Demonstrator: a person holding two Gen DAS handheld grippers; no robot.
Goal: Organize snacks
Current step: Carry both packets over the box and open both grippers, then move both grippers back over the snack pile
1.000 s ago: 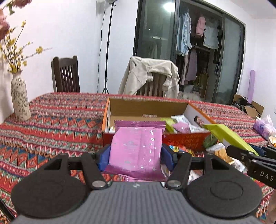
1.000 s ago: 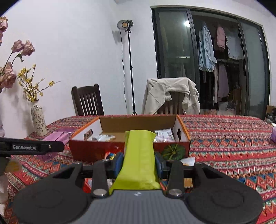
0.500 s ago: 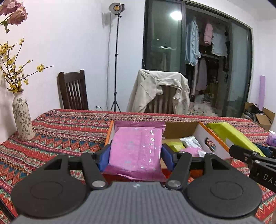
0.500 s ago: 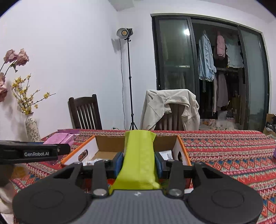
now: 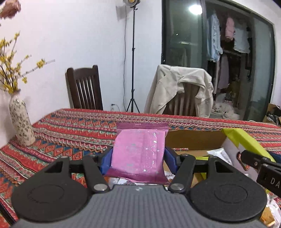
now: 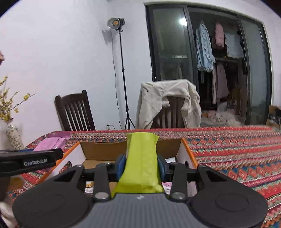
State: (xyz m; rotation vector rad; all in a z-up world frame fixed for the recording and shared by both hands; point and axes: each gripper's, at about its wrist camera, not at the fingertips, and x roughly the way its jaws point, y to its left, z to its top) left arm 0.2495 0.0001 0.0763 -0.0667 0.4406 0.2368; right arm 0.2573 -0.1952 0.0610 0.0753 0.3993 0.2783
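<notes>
Left gripper (image 5: 138,156): its blue fingers (image 5: 105,160) clamp a pink snack packet (image 5: 139,150), held above the near edge of the box.
Right gripper (image 6: 141,165): its fingers press on both sides of a lime-green snack packet (image 6: 142,157), held over the open box.
Cardboard box (image 6: 186,150): open, orange outside, on the patterned tabletop (image 6: 237,150); some small packets lie inside.
Vase (image 5: 21,122): stands at the left side of the tabletop, well apart from the box.

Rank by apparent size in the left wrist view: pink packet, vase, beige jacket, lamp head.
1. beige jacket
2. pink packet, though it sits close to the camera, gripped by the left gripper, so it looks inflated
3. vase
4. lamp head, partly cut off by the frame
</notes>
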